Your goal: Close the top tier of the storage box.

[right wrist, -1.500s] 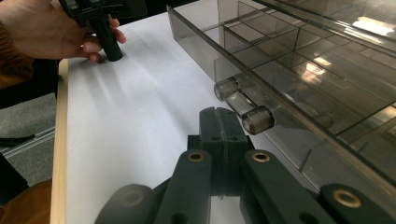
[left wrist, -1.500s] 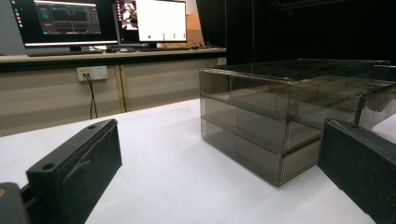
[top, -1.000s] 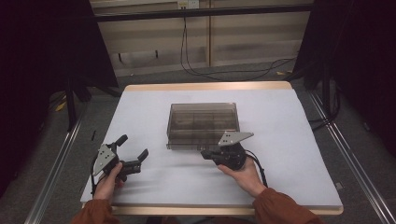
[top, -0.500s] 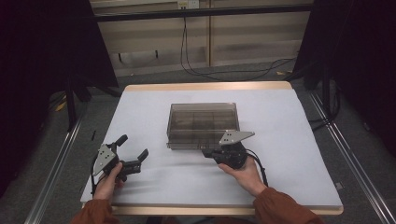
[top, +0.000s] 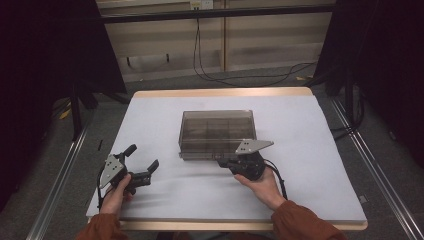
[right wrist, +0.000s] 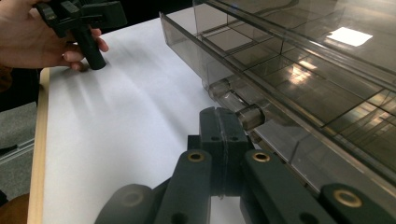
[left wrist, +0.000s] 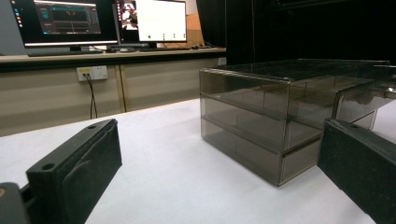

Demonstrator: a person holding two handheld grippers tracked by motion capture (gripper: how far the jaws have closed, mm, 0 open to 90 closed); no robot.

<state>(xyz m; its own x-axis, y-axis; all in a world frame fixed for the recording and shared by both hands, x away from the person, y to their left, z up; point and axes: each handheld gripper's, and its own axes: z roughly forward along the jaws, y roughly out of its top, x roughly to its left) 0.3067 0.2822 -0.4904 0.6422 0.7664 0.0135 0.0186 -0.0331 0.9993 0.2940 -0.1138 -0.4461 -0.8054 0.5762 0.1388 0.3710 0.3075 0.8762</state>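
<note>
On the white table (top: pixel 165 120), left gripper (top: pixel 142 165) fingers spread; right gripper (top: pixel 223 161) fingers pressed together beside the drawer box (top: pixel 217 131).

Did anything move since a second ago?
Nothing moved that I can see. The right gripper stays shut at the front of the smoky drawer box, by a drawer knob. The left gripper still rests open on the table.
</note>
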